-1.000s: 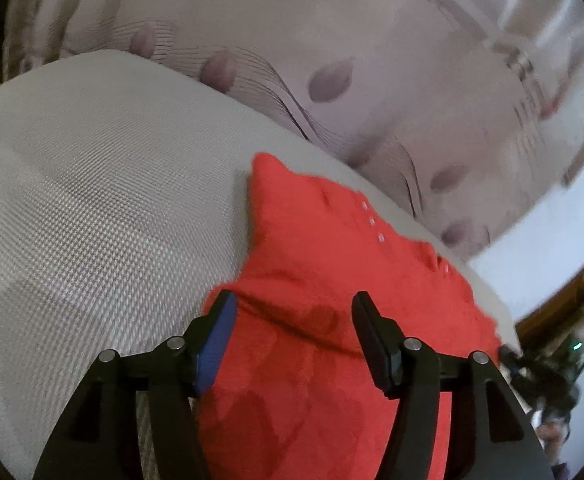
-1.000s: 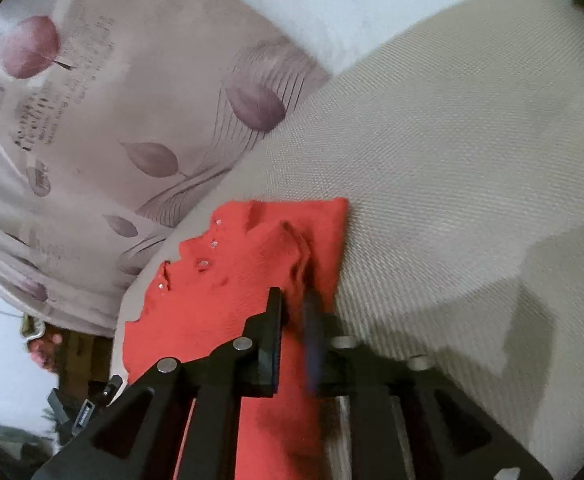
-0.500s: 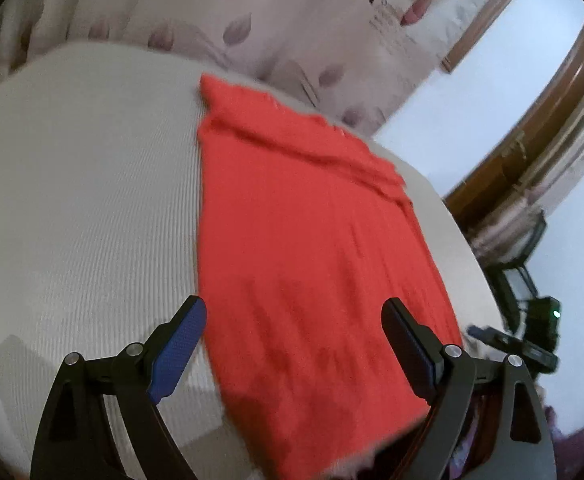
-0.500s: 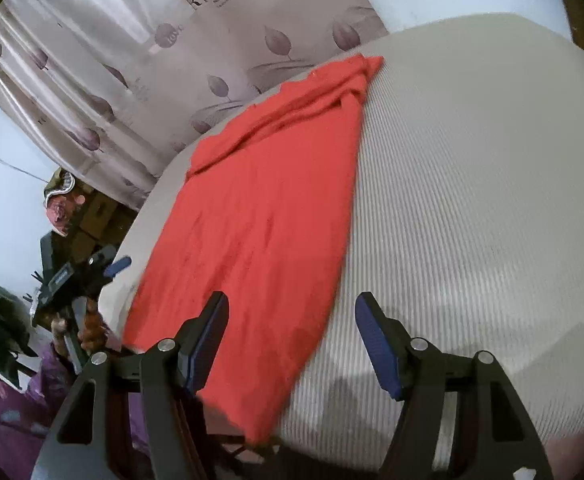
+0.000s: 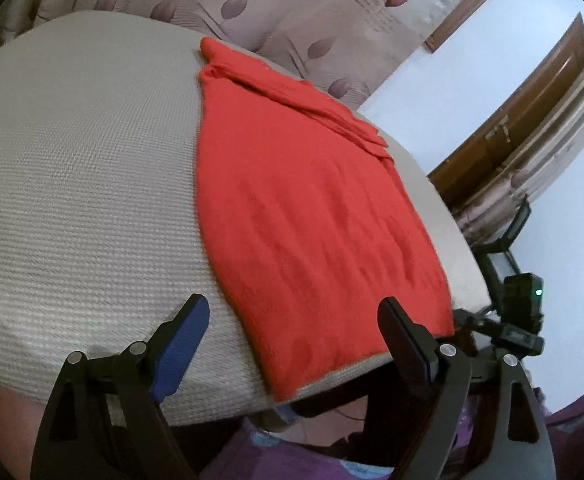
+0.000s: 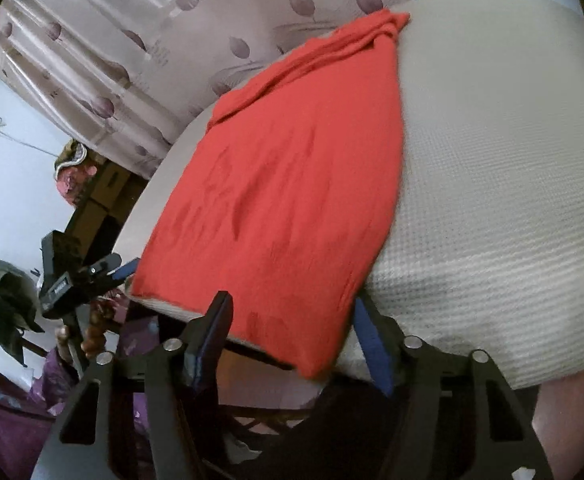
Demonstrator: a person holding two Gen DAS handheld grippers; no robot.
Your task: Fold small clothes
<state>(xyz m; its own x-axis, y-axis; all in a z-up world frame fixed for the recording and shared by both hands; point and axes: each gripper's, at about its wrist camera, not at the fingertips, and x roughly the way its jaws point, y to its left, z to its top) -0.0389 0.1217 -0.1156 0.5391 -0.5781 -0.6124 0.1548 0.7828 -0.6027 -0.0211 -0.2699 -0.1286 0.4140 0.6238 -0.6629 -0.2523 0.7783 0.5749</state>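
A red garment lies flat and long on the grey-white textured table cover, its far end bunched near the curtain. It also shows in the right wrist view, with its near hem hanging slightly over the table's front edge. My left gripper is open and empty, held back at the near edge with the hem between its fingers' line. My right gripper is open and empty, its jaws on either side of the near hem corner.
A leaf-patterned curtain hangs behind the table. A wooden door is at the right. A black device on a stand stands past the table's right edge, also in the right wrist view. Purple patterned floor cloth lies below.
The right gripper has let go of the garment and opened. Both grippers have drawn back from the far end to the near table edge; the garment now lies spread out long.
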